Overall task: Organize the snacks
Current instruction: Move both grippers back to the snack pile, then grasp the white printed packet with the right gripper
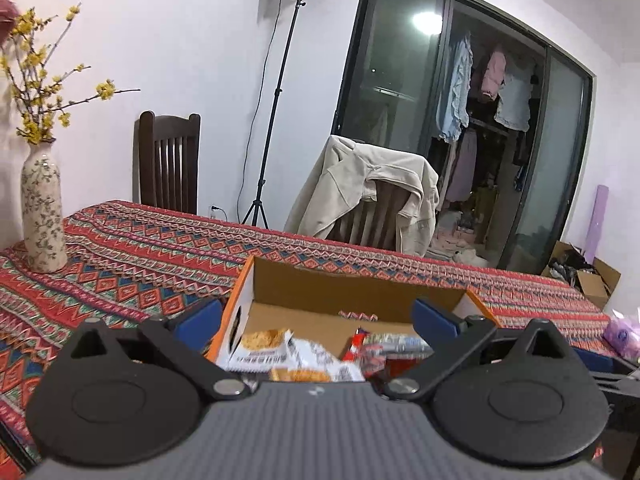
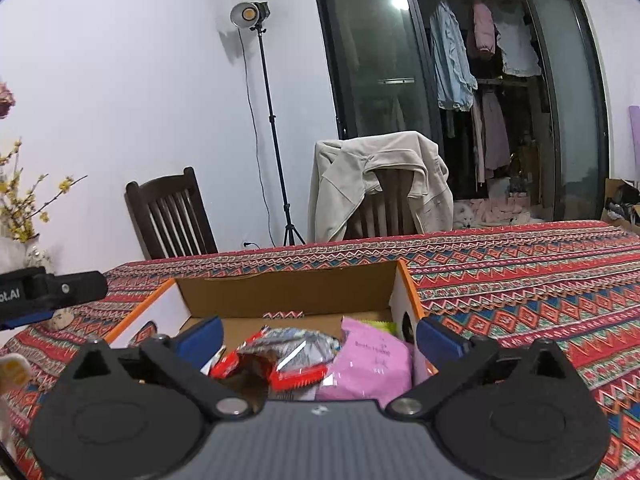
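An open cardboard box with orange edges sits on the patterned tablecloth; it also shows in the right wrist view. It holds white cracker packets, red and silver wrappers and a pink packet. My left gripper is open and empty, just in front of the box, its left finger outside the box's left wall. My right gripper is open and empty, its fingers over the snacks. The left gripper's body shows at the left of the right wrist view.
A floral vase with yellow branches stands at the table's left. Two dark wooden chairs stand behind the table, one draped with a beige jacket. A light stand is by the wall. A pink packet lies at the right.
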Available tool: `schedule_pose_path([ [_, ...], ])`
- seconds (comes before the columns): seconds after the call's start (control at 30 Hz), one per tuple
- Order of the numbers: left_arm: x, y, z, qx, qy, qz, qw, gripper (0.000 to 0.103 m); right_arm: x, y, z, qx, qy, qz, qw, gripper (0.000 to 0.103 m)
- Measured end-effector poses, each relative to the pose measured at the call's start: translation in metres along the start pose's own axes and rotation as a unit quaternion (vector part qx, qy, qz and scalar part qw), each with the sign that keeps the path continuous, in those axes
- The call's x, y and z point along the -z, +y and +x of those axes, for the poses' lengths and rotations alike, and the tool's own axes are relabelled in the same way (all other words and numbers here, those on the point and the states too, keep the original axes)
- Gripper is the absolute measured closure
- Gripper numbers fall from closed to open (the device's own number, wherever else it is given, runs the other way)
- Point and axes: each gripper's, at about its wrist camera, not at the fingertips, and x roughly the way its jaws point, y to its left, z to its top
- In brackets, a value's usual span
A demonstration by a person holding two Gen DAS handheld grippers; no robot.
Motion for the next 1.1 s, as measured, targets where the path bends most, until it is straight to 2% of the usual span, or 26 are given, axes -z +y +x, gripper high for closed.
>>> schedule_pose_path([
  [0.53,0.060,0.046,-0.077,-0.008,0.040,-0.004,0.9992,0.000,0.068,0.021,-0.068,-0.023,0.067,-0.014,0.997,0.000],
  [0.73,0.075,0.045,-0.089,-0.008,0.054,0.001,0.9985,0.000,0.088,0.040,-0.074,-0.021,0.092,-0.042,0.995,0.000],
  [0.97,0.087,0.045,-0.096,-0.009,0.071,0.006,0.9974,0.000,0.110,0.057,-0.073,0.002,0.133,-0.073,0.988,0.002],
  [1.1,0.092,0.047,-0.098,-0.012,0.078,0.004,0.9969,0.000,0.117,0.065,-0.072,-0.007,0.144,-0.073,0.987,0.003],
])
